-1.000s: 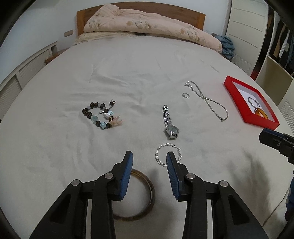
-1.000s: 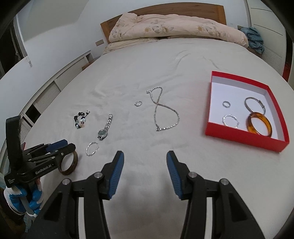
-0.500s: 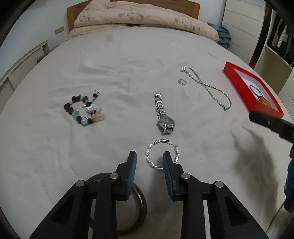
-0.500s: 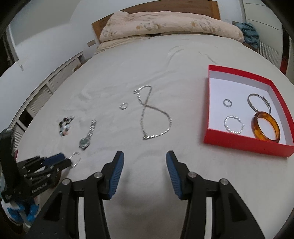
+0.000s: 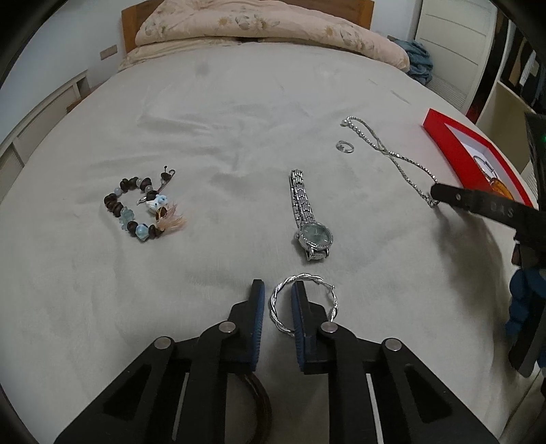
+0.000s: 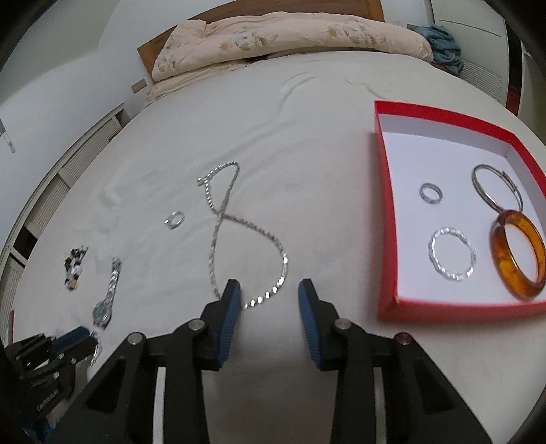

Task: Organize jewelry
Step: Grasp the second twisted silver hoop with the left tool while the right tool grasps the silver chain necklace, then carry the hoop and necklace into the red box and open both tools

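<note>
On the grey bedspread, my left gripper (image 5: 277, 299) is closing around the left rim of a twisted silver hoop (image 5: 309, 278). Its right finger stands inside the ring, and a small gap shows on each side of the wire. My right gripper (image 6: 269, 293) is also closing. The near loop of a silver chain necklace (image 6: 218, 218) lies between its fingertips, untouched. A red box (image 6: 385, 205) at the right holds an amber bangle (image 6: 518, 254), a second twisted hoop (image 6: 452, 254), a ring (image 6: 430, 193) and a thin silver bangle (image 6: 494, 191).
Loose on the bed lie a silver watch (image 5: 314, 234), a bead bracelet (image 5: 136, 208) and a small ring (image 5: 344, 146). A brown bangle (image 5: 262, 399) lies partly hidden under the left gripper. A folded quilt (image 5: 259, 20) is at the headboard.
The left gripper went forward and down from over the brown bangle to the twisted hoop, and its jaws narrowed. The right gripper dropped toward the necklace's near loop, jaws narrower.
</note>
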`<state>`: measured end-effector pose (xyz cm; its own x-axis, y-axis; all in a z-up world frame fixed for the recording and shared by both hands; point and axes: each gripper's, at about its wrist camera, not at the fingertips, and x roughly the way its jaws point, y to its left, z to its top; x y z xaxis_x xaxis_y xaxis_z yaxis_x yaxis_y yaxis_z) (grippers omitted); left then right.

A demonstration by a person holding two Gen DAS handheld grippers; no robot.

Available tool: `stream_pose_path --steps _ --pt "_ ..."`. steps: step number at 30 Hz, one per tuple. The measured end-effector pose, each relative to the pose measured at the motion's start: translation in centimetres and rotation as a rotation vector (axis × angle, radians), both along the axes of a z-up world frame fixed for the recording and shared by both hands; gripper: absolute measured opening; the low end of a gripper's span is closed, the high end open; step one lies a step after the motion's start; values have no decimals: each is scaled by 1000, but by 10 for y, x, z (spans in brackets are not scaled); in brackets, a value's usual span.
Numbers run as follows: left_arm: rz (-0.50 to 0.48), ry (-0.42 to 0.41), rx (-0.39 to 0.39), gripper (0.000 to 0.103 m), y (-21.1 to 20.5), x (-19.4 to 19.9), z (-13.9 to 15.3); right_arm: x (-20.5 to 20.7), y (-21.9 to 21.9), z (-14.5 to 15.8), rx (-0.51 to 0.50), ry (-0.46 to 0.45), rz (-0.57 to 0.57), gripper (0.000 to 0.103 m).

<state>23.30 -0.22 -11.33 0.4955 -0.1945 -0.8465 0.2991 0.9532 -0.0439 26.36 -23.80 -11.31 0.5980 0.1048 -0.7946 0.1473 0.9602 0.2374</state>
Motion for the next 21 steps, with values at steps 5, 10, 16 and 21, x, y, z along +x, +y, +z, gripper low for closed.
stream_pose_path --steps 5,10,16,21 --pt "-23 -8 35 5 -6 4 -2 14 0 -9 -45 30 -3 14" --pt "-23 -15 47 5 -8 5 -3 25 5 -12 -91 72 54 10" --pt "11 -33 43 5 -12 0 1 12 6 -8 -103 97 87 2" --pt "25 -47 11 5 -12 -11 10 -21 5 5 -83 66 76 2"
